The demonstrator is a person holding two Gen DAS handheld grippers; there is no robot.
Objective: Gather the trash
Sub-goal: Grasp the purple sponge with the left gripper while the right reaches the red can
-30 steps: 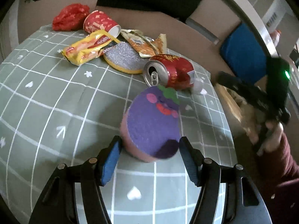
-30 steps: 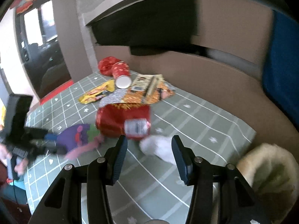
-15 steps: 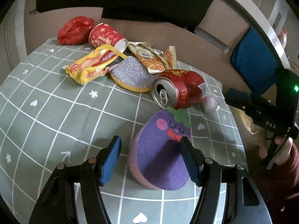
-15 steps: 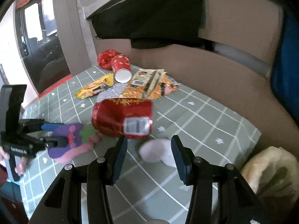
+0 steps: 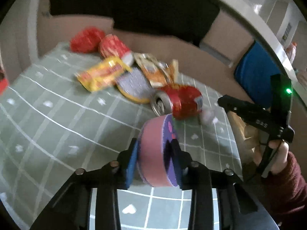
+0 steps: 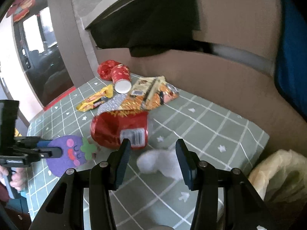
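My left gripper (image 5: 154, 153) is shut on a purple eggplant-face sponge (image 5: 155, 153) with a pink edge, held on edge above the green checked tablecloth (image 5: 57, 126); it also shows in the right wrist view (image 6: 67, 153). A red can (image 5: 180, 101) lies on its side just beyond it. My right gripper (image 6: 152, 159) is open, its fingers either side of a crumpled white tissue (image 6: 161, 163) on the cloth, with the red can (image 6: 119, 130) just beyond.
Further back lie a yellow snack wrapper (image 5: 101, 75), a silver scourer (image 5: 134, 86), an orange wrapper (image 5: 157, 72), a red paper cup (image 5: 115, 48) and a red crumpled bag (image 5: 86, 39). A pale bag (image 6: 282, 174) hangs off the table's right edge.
My left gripper has closed on the eggplant sponge and lifted it, turning it on edge. My right gripper has moved closer to the white tissue, still open.
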